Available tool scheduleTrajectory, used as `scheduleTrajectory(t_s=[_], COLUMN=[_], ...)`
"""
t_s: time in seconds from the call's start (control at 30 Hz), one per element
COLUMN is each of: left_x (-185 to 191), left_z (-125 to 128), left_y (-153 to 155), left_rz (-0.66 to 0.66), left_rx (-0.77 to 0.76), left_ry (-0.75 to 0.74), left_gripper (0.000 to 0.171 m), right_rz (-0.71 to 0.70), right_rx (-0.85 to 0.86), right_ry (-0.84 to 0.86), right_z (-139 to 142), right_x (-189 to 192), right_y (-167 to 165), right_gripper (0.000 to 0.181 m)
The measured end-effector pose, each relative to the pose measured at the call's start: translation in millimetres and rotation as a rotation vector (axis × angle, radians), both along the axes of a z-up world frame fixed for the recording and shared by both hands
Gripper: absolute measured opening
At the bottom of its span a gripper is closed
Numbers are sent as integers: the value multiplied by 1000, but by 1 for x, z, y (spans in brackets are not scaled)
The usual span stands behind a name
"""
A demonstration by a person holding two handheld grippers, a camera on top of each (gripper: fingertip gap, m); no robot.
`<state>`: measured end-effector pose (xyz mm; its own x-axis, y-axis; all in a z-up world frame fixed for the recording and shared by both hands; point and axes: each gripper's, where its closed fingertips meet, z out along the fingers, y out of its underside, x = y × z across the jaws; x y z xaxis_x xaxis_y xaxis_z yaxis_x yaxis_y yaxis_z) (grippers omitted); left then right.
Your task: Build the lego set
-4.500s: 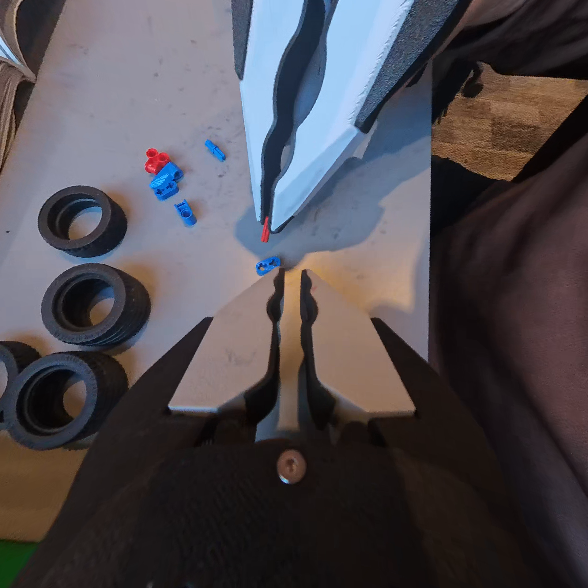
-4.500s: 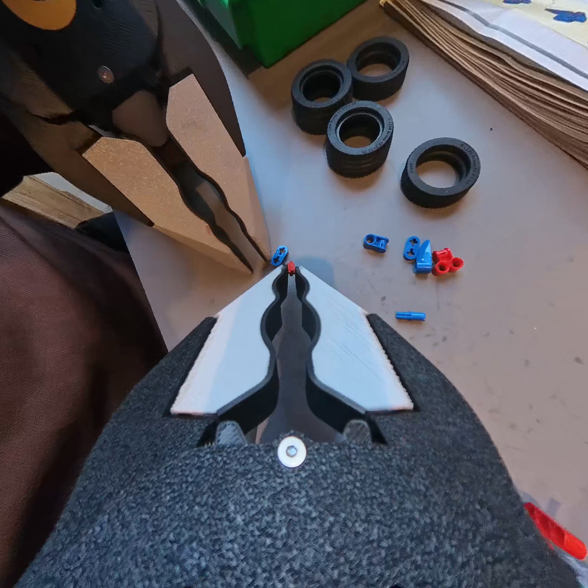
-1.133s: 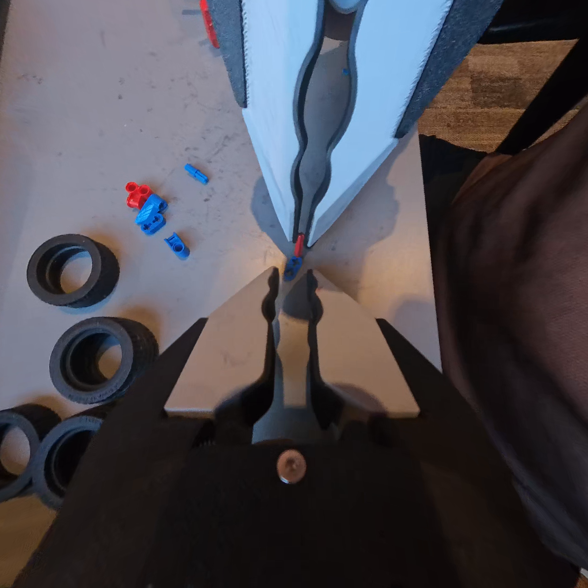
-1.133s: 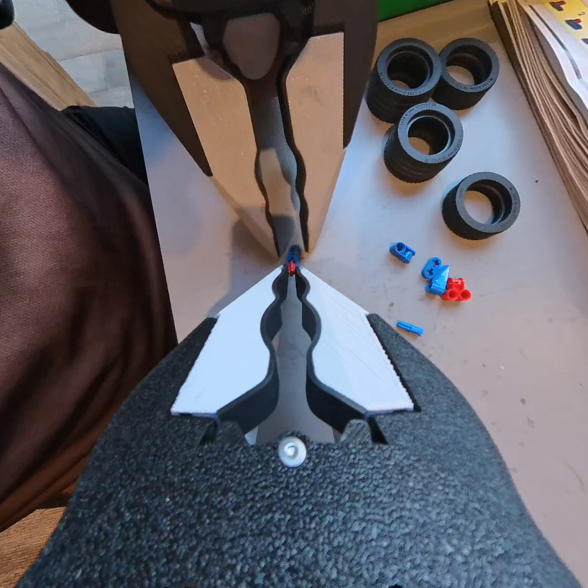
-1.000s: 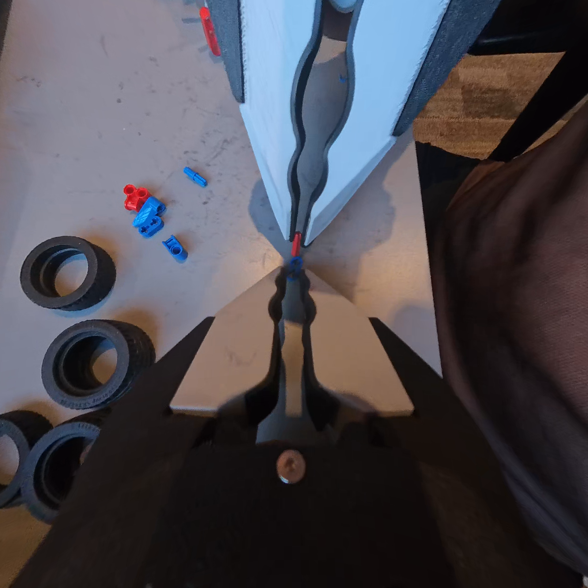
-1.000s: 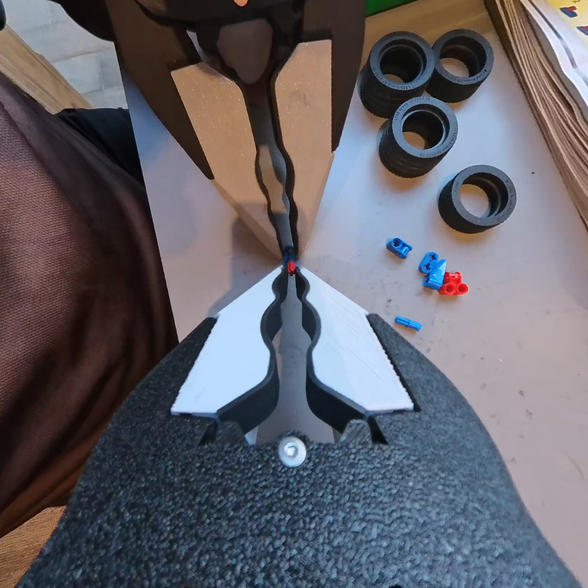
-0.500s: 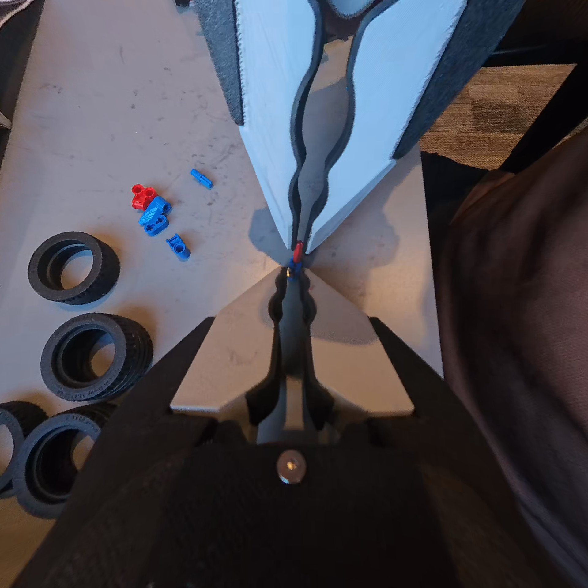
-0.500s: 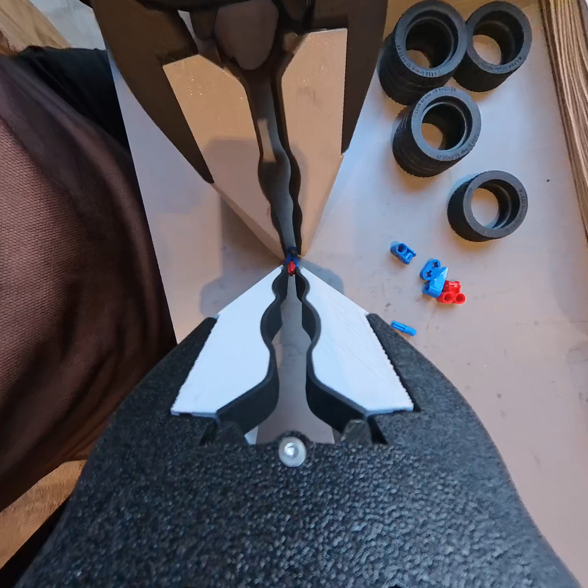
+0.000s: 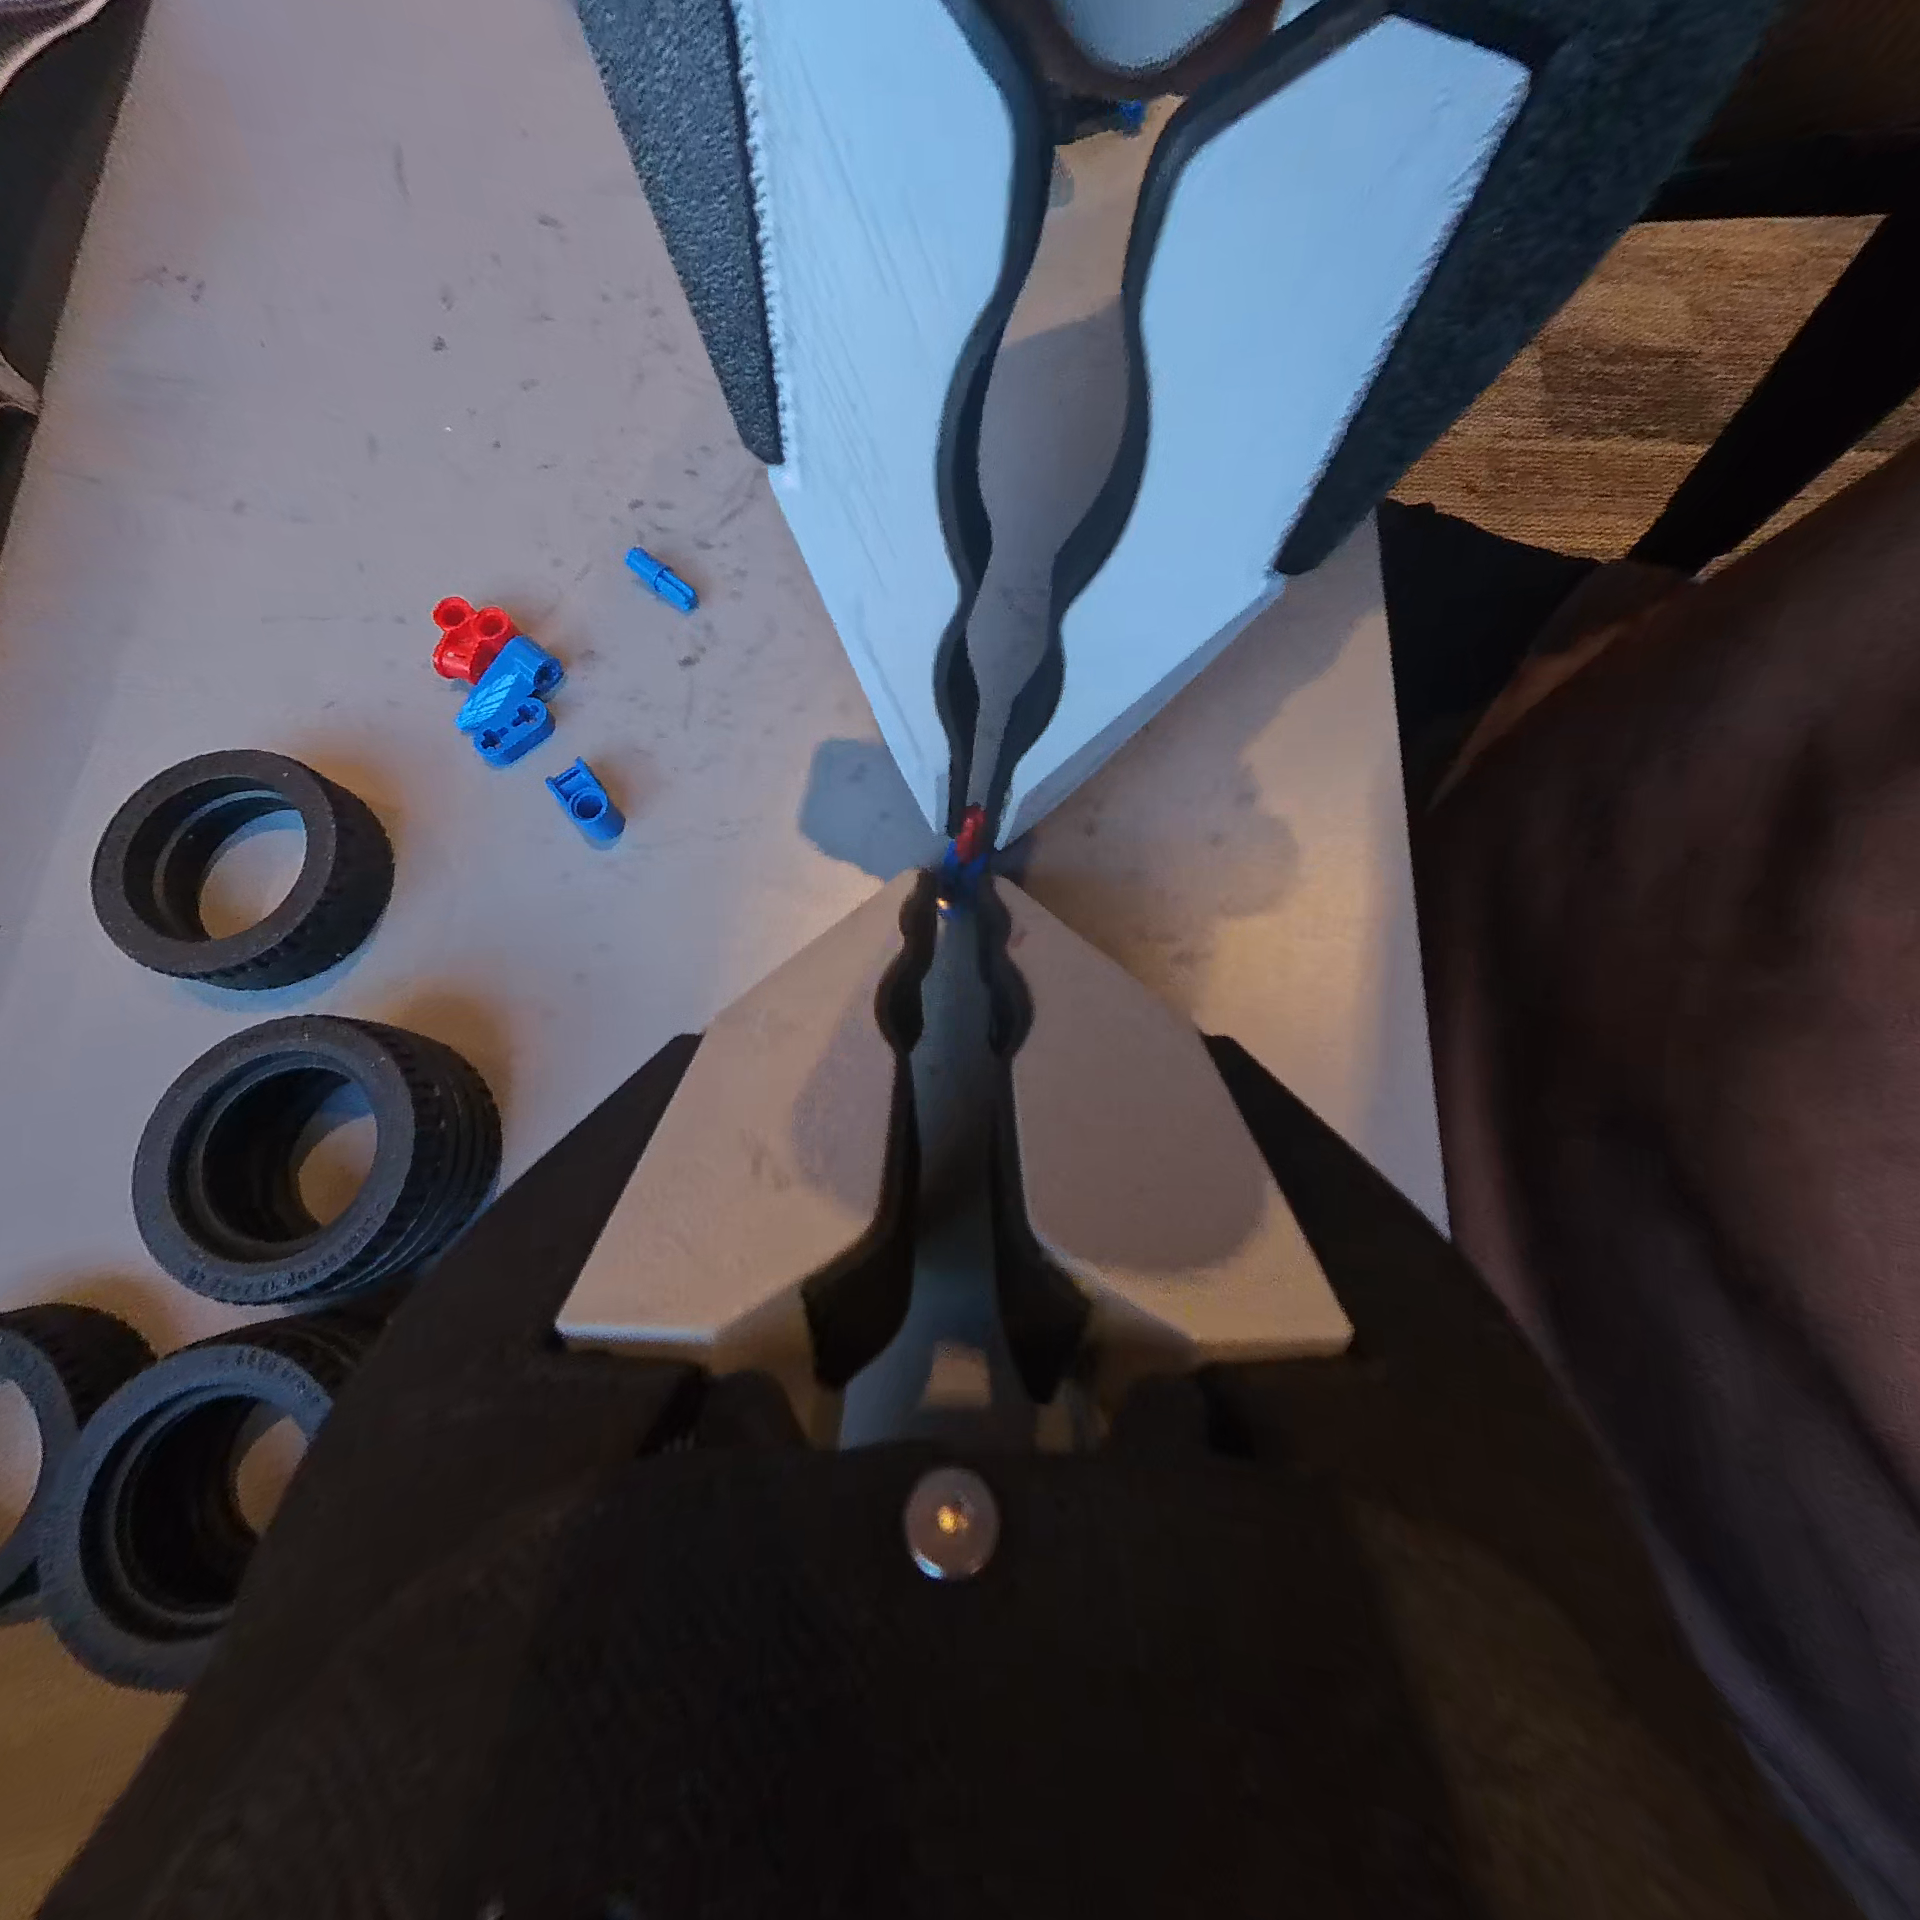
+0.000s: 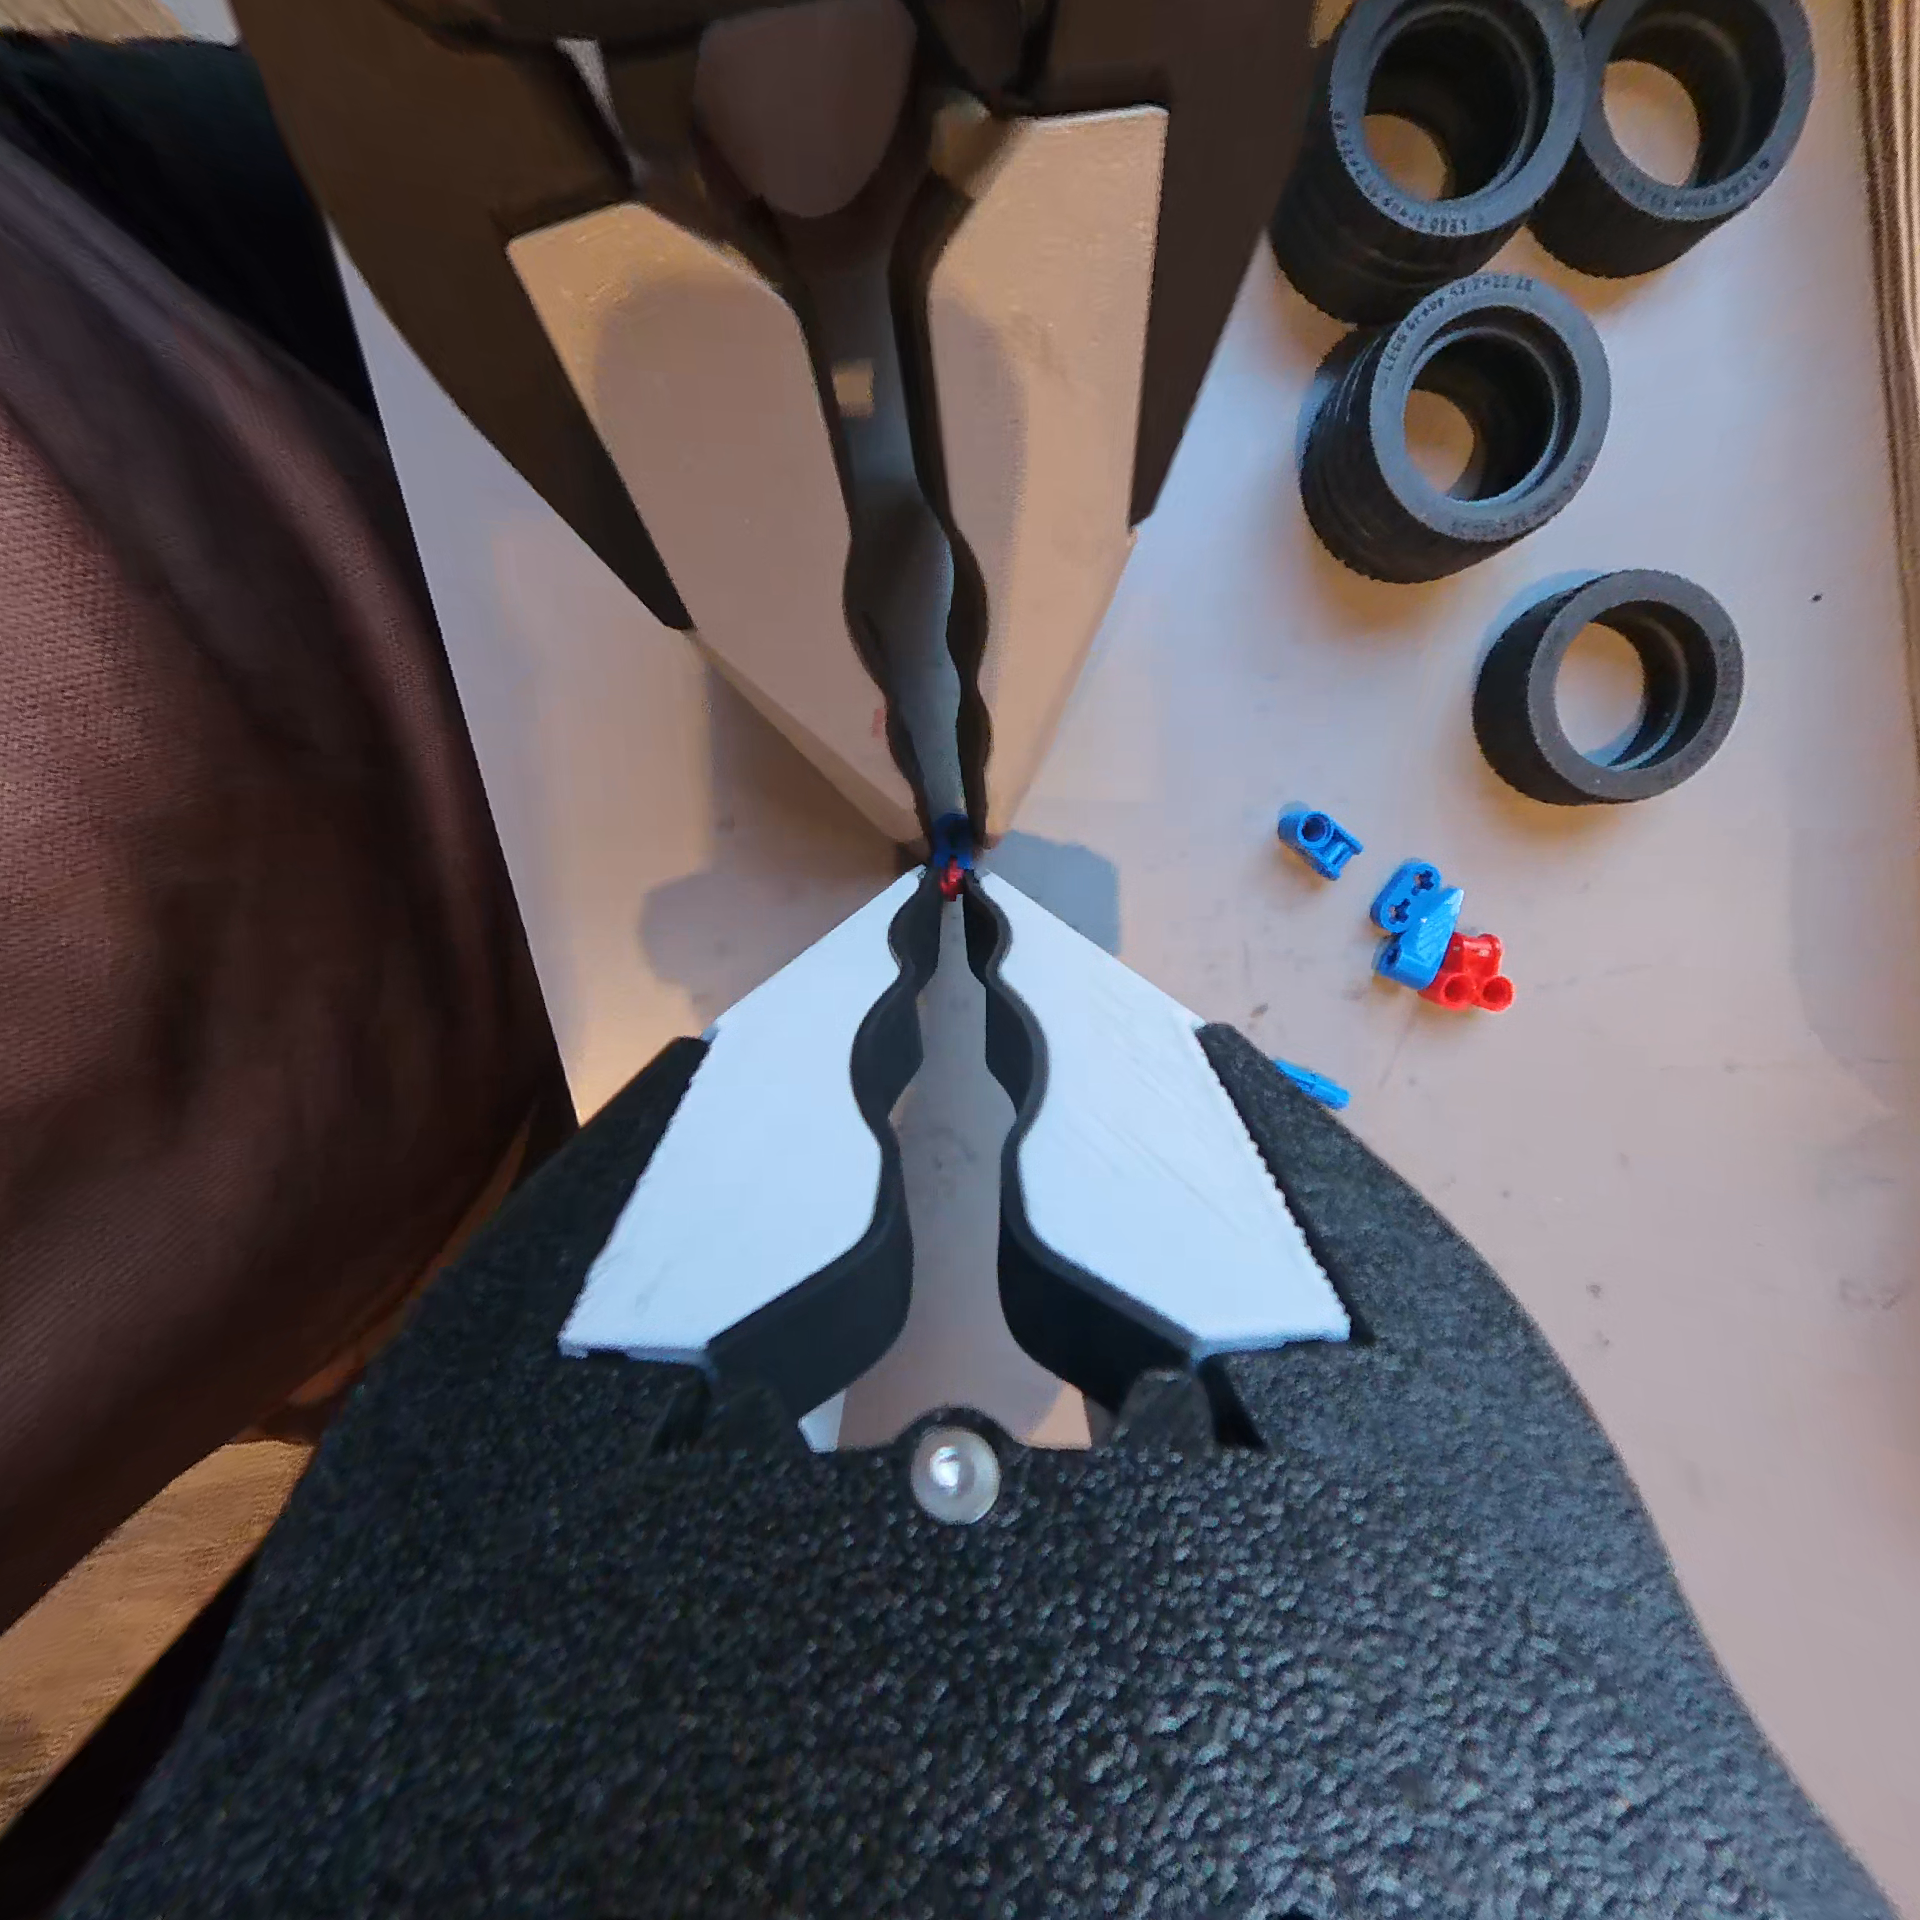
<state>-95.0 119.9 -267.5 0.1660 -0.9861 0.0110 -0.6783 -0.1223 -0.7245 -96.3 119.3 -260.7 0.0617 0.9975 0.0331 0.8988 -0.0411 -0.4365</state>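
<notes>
Both grippers meet tip to tip just above the table (image 9: 312, 312), near its edge by the person's lap. Left gripper (image 9: 961, 891) is pinched nearly closed on a tiny blue connector (image 9: 954, 860); right gripper (image 10: 951, 883) is likewise clamped on a small red pin (image 10: 948, 881), w/ pin end touching the blue piece, prob. being pushed into its hole. Can't tell how far it's seated. Both parts look light, hard, smooth plastic, so they'd slip or twist out of the tips easily; best held across flat sides, close to the joint, pushing straight along the pin axis. Off to one side, well apart: loose blue pieces (image 10: 1408, 920) touching a red piece (image 10: 1470, 971), a blue pin (image 9: 662, 578), and black tyres (image 10: 1605, 686) untouched.
</notes>
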Motion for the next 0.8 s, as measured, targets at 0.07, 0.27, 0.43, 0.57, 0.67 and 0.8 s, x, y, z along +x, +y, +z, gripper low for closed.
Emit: scheduleTrajectory(t_s=[0.07, 0.27, 0.43, 0.57, 0.67, 0.8], left_x=[0, 0, 0, 0, 0, -1], left_z=[0, 0, 0, 0, 0, 0], left_y=[0, 0, 0, 0, 0, 0], left_rz=[0, 0, 0, 1, 1, 2], left_rx=[-1, -7, -6, -8, -10, -17], left_ry=[0, -1, -1, -1, -2, -3], left_gripper=[5, 5, 5, 5, 5, 5], right_rz=[-14, -13, 8, 13, 13, 45], right_rx=[-17, -44, -30, -35, -45, -32], right_ry=[2, -6, -22, -26, -17, -45], right_z=[0, -1, -1, -1, -2, -4], right_x=[0, 1, 1, 0, 0, -3], right_y=[0, -1, -1, -1, -1, -1], right_gripper=[4, 4, 4, 4, 4, 4])
